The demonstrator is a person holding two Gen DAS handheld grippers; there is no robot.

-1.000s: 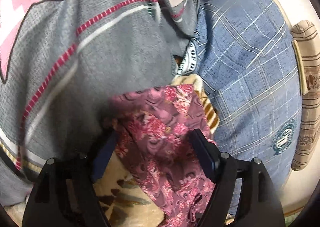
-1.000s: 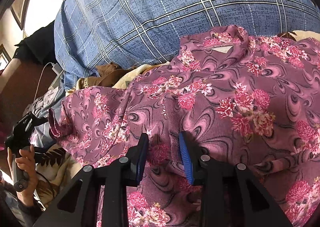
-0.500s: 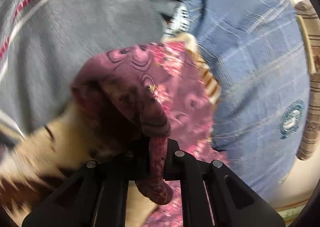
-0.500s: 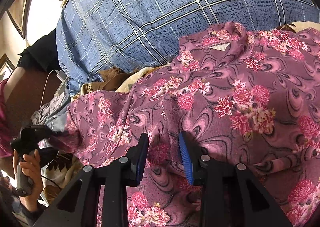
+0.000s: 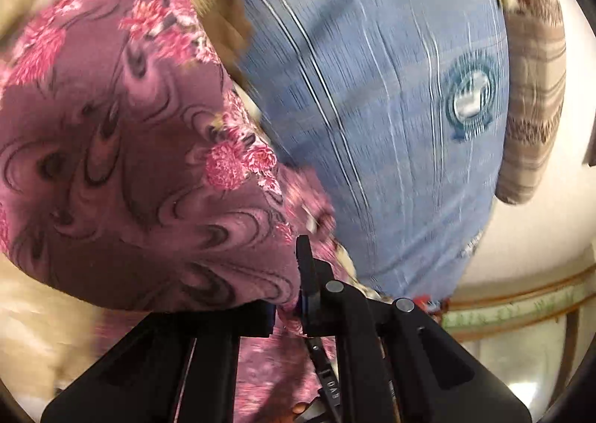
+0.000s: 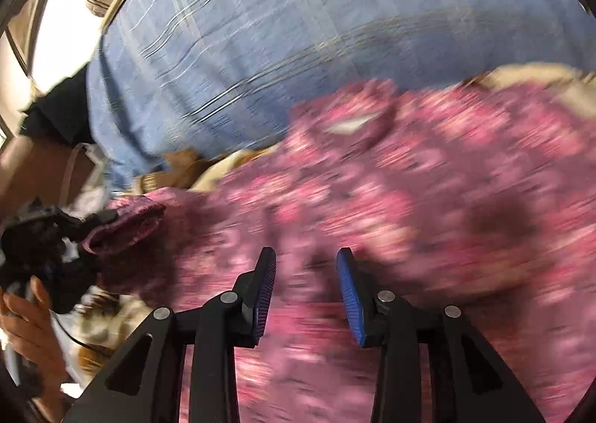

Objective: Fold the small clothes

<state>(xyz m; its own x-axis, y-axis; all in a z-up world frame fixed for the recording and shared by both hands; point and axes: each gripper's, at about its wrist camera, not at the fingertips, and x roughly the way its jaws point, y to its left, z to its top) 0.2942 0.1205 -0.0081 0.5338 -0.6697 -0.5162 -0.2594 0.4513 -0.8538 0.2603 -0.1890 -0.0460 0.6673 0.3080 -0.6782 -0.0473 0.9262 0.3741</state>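
Setting: home, a bedroom or living room with soft furnishings. Evidence: blue checked bedcover (image 5: 391, 95) with round crest, filling centre frame; brown striped pillow (image 5: 536, 80), upper right, against cream wall (image 5: 540, 229); cream leaf-print blanket (image 5: 33, 330), lower left; floral garment (image 6: 391, 192) spread across lower frame; wooden furniture (image 6: 33, 162), left edge.

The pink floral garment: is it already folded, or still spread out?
Mostly spread. The pink floral garment lies wide across the blue checked cloth; only one end, pinched by the left hand-held gripper, is lifted.

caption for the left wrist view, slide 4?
Left gripper clamps the floral garment above the blue checked bedding.
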